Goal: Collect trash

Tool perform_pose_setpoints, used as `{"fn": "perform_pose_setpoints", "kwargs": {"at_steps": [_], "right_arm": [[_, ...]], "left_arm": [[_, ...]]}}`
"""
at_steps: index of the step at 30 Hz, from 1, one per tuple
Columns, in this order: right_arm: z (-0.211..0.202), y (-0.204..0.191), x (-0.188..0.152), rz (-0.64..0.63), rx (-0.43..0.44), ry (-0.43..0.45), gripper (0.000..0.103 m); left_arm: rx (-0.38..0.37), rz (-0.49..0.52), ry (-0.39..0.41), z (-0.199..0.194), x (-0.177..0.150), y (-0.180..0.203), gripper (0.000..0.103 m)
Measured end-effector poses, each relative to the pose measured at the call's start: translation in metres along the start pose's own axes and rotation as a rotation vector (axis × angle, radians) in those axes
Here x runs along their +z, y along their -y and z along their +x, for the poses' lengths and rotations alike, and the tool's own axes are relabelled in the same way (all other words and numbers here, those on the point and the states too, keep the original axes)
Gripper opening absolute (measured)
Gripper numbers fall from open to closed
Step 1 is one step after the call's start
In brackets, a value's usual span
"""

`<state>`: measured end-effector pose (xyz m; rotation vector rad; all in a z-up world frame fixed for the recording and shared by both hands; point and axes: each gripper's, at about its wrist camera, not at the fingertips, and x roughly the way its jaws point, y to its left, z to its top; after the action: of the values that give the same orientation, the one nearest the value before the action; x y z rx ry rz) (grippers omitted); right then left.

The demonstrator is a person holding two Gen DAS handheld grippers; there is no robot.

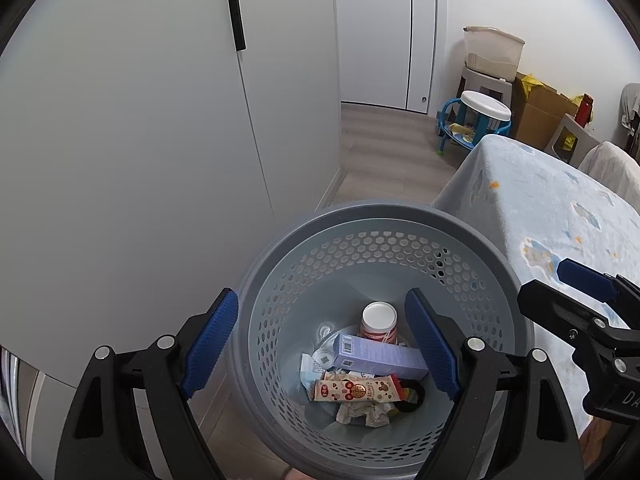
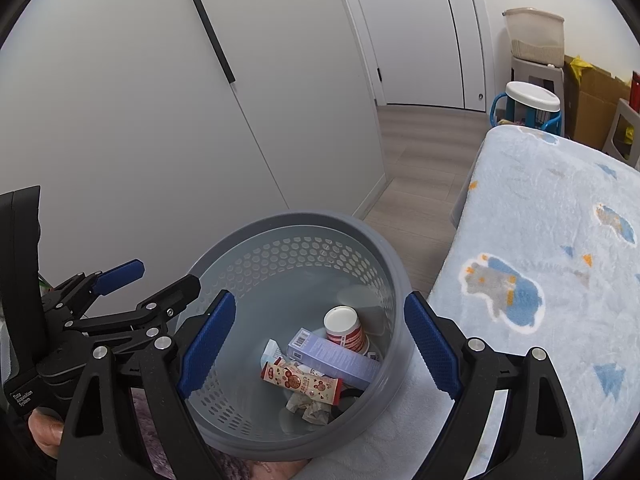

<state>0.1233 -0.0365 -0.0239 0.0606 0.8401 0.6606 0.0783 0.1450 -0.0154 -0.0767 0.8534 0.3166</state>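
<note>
Left wrist view looks down into a grey perforated bin (image 1: 376, 248) standing on the wood floor (image 1: 384, 148) beside a pale blue blanket (image 1: 552, 208) at three o'clock. The left gripper (image 1: 324, 344) hangs over the bin with its jaws spread wide; one blue pad sits outside the rim at nine o'clock, the other over the inside at three o'clock, and nothing is between them. At the bottom lie a paper cup (image 1: 379, 322) on its side at twelve o'clock, a lilac carton (image 1: 380, 356) across the middle, a snack wrapper (image 1: 360, 390) just below it at six o'clock, and crumpled paper (image 1: 362, 414) lower still. The right gripper (image 1: 560, 280) shows at three o'clock, above the blanket's edge.

From the right wrist view, the right gripper (image 2: 320, 344) is likewise wide apart and empty, hanging over the same bin (image 2: 288, 256). The cup (image 2: 345, 328), carton (image 2: 334, 356), wrapper (image 2: 302, 382) and paper (image 2: 310, 404) rest inside. The left gripper (image 2: 160, 276) appears at nine o'clock, a hand (image 2: 44, 434) beneath it at eight o'clock. White cupboard doors (image 2: 160, 100) fill the background.
</note>
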Motion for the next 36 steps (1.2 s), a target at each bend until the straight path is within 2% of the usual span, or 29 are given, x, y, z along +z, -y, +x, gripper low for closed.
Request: {"fn": "perform_pose_setpoints", "kwargs": {"at_steps": [36], "right_arm": [[0.0007, -0.0008, 0.0002, -0.004, -0.001, 0.001, 0.085]], "left_arm": [[-0.010, 0.010, -0.007, 0.0014, -0.0023, 0.0022, 0.082]]}}
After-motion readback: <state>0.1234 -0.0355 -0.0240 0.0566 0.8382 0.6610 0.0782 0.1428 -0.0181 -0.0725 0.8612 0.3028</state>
